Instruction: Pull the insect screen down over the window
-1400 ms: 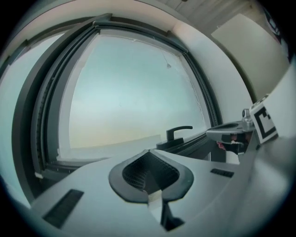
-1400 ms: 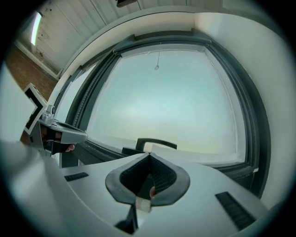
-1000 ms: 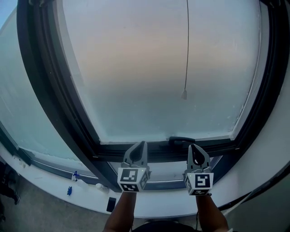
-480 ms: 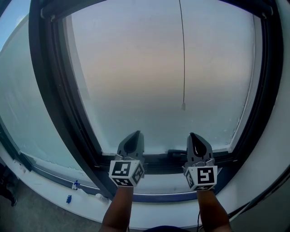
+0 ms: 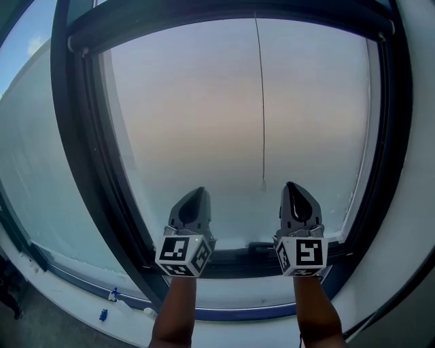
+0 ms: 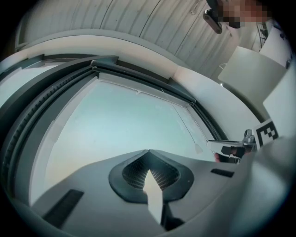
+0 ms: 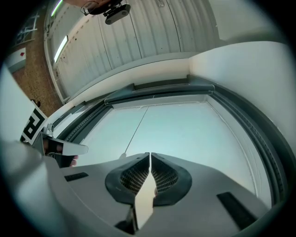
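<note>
We are holding both grippers up before the lower edge of the window frame [image 5: 75,136], side by side and apart from each other. The left gripper [image 5: 193,202] is showing its jaws pressed together with nothing between them, and the right gripper [image 5: 297,197] is the same: closed and empty.

The insect screen is not lying over the pane [image 5: 197,109] yet. We are judging that it is rolled up inside the dark housing [image 5: 224,15] running along the top edge of the frame. From there a thin pull cord [image 5: 261,102] is hanging down the pane, a little right of centre. Its small toggle [image 5: 263,184] is dangling just above and between the two grippers, nearer the right one and touching neither.

For this step we are aiming at that cord, and the right gripper is looking like the better placed of the two. We should be spreading its jaws before they arrive, then bringing them around the cord just above the toggle, so that the toggle is acting as a stop under the pads. A cord this thin is likely to slip, so we are wanting a firm closure. The pull should be running straight down along the pane, steady and not outward, so the screen is tracking evenly in the side edges of the frame.
</note>
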### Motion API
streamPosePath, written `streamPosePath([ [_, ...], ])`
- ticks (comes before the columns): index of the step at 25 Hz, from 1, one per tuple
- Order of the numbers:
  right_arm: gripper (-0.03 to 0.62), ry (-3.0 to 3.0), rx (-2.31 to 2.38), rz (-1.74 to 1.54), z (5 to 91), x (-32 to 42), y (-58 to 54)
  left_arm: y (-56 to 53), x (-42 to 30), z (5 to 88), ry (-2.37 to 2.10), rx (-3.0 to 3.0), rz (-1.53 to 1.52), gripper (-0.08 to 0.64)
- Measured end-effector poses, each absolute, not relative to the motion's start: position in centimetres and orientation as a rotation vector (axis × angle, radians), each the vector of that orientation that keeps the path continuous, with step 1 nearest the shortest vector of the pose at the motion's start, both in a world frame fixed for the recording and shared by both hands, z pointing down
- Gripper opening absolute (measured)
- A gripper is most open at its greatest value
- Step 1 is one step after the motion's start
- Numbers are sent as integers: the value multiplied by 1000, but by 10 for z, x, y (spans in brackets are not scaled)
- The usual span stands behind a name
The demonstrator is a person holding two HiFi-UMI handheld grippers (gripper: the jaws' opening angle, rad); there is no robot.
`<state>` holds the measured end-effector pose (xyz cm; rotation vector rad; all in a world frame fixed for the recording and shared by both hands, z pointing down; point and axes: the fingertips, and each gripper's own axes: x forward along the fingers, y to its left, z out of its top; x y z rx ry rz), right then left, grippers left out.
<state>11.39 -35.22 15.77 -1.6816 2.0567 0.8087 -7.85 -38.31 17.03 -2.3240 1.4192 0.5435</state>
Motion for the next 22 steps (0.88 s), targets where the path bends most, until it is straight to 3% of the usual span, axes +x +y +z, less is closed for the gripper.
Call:
streamPosePath([
  [22, 3, 1792, -1675, 1216, -5, 140, -354, -387, -61, 2, 1267, -1914, 495, 0],
])
